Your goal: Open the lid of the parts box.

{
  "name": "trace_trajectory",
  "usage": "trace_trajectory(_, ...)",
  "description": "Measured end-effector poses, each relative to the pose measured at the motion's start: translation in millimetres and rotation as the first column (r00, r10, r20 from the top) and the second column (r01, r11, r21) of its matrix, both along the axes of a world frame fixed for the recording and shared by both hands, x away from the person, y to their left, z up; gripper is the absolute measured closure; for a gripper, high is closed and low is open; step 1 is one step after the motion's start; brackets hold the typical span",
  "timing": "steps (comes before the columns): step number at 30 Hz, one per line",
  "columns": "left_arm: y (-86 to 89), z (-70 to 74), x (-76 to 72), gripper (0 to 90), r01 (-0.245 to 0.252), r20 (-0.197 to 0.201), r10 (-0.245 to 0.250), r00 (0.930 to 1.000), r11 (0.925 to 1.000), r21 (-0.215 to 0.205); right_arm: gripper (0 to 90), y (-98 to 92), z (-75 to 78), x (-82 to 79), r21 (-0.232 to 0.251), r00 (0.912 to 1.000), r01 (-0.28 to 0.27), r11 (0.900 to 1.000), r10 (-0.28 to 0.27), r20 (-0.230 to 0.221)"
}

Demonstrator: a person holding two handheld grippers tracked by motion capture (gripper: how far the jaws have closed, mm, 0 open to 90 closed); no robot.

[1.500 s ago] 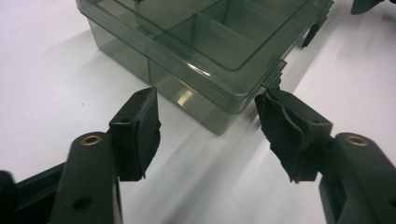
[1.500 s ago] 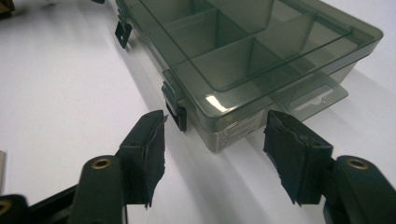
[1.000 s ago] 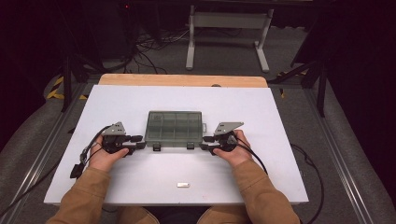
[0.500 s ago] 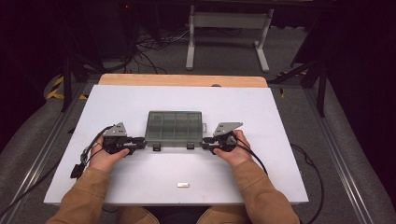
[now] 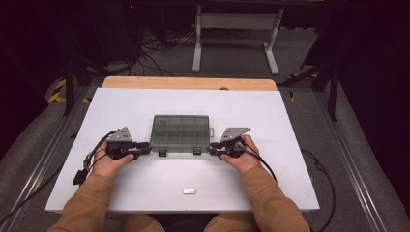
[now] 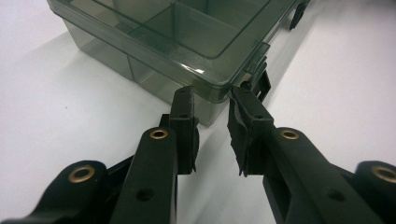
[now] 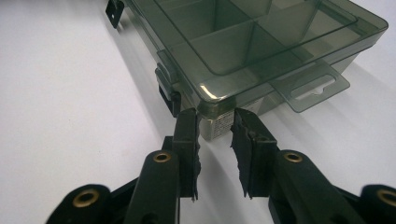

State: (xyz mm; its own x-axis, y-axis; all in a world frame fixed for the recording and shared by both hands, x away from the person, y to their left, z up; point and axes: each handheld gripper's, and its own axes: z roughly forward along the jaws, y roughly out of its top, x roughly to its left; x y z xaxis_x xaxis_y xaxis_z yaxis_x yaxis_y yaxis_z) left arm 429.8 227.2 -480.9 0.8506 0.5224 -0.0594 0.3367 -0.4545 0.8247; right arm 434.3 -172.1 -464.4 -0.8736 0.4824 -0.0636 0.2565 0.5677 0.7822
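Compartment box lay flat near the middle of our white counter, its long axis running from nine o'clock to three o'clock, lid shut, and its two dark latches facing six o'clock, toward us. We held the left tongs at the box's seven-o'clock corner and the right tongs at its five-o'clock corner. Both pairs had just been closing; compared with a second before, their jaws stood narrower, while box and hands lay where they had been. In the left gripper view the left tongs stood partly spread, tips touching or just short of the corner of the box, not pinching it. The right tongs stood likewise at their corner of the box. It was smoky, see-through plastic, rectangular, glossy, divided inside by thin walls, with a clear hang tab on one end. A small pale block lay on the counter at six o'clock, well apart.
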Motion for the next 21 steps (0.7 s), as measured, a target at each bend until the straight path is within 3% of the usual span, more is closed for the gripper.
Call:
trace_trajectory(14, 0.0, 0.0, -0.1, 72.0, 0.002, 0.000, -0.002, 1.0000, 1.0000, 0.000, 75.5, 2.9, -2.4, -0.6, -0.027, 0.9999, -0.014, 1.000, 0.014, 0.002)
trace_trajectory(21, 0.1, -0.2, 0.1, 71.9, 0.002, 0.000, -0.002, 1.0000, 1.0000, -0.003, 74.5, -3.1, 1.9, -0.2, 0.007, 1.0000, -0.003, 1.000, 0.003, -0.002)
